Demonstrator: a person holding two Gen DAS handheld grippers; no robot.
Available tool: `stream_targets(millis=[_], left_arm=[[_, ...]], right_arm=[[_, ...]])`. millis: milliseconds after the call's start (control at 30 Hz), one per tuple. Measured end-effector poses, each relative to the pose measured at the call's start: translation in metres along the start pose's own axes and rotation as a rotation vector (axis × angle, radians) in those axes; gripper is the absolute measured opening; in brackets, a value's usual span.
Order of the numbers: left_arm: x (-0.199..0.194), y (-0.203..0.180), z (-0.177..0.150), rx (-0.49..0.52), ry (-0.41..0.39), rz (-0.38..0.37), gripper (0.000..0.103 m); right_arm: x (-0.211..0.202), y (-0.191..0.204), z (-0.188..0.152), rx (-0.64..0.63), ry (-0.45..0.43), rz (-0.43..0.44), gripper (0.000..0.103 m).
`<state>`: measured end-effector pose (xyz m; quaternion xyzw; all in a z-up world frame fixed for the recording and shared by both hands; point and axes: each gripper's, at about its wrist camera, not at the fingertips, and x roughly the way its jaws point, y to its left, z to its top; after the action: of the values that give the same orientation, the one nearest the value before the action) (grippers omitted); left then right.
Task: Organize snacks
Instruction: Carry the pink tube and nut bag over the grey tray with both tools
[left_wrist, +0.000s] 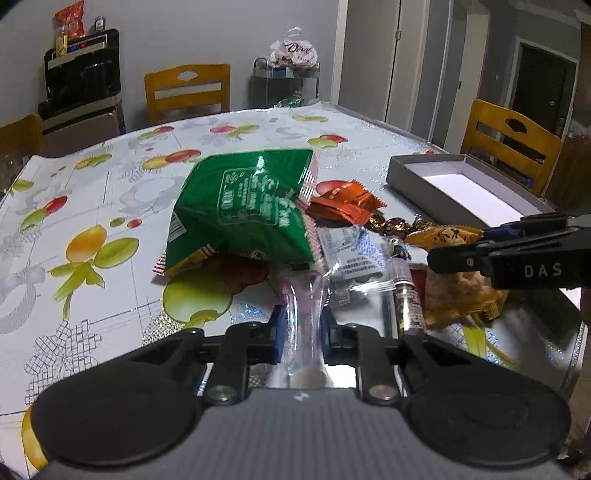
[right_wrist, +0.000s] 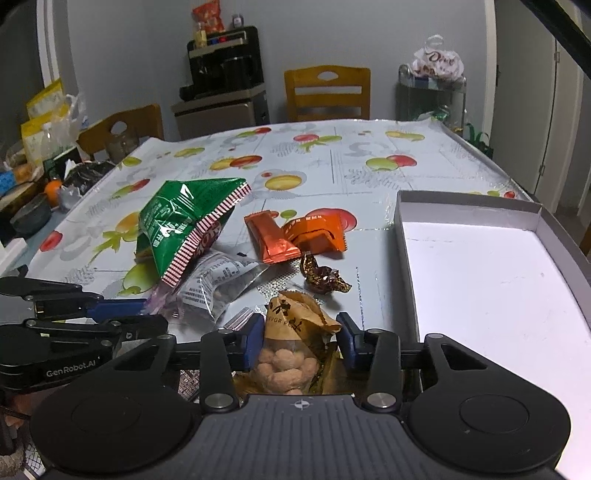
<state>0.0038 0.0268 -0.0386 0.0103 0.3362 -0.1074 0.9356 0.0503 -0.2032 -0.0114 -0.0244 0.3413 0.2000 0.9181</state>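
Note:
A pile of snacks lies on the fruit-print tablecloth (left_wrist: 110, 177). My left gripper (left_wrist: 301, 325) is shut on a clear pinkish snack packet (left_wrist: 304, 306) at the pile's near edge. It also shows in the right wrist view (right_wrist: 147, 306). My right gripper (right_wrist: 301, 332) is shut on a brown peanut packet (right_wrist: 291, 332). It also shows in the left wrist view (left_wrist: 476, 240). A green chip bag (left_wrist: 243, 206) (right_wrist: 181, 221), two orange packets (right_wrist: 295, 236), a clear packet with white print (right_wrist: 218, 280) and a foil candy (right_wrist: 325, 277) lie between them.
An open grey box (right_wrist: 480, 273) with a white inside sits at the table's right side. Wooden chairs (right_wrist: 327, 92) stand around the table. A black appliance (right_wrist: 225, 70) and a shelf with a Dove bag (right_wrist: 437, 61) stand by the far wall.

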Motion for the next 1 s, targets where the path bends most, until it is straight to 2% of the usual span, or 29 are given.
stream_targets(millis=[100,567,1000], left_arm=[[-0.004,-0.001,0.000,0.007,-0.013,0.002,0.011],[-0.046,-0.005,0.012,0.019,-0.113,-0.011,0.011],[-0.083,-0.030,0.050,0.104,-0.196,-0.063,0.011]], right_arm=[[-0.003,-0.001,-0.001,0.005,-0.019,-0.002,0.039],[-0.030,0.000,0.009,-0.007,-0.127,0.017,0.038],[-0.062,-0.007,0.030,-0.014,-0.235,0.019,0.038]])
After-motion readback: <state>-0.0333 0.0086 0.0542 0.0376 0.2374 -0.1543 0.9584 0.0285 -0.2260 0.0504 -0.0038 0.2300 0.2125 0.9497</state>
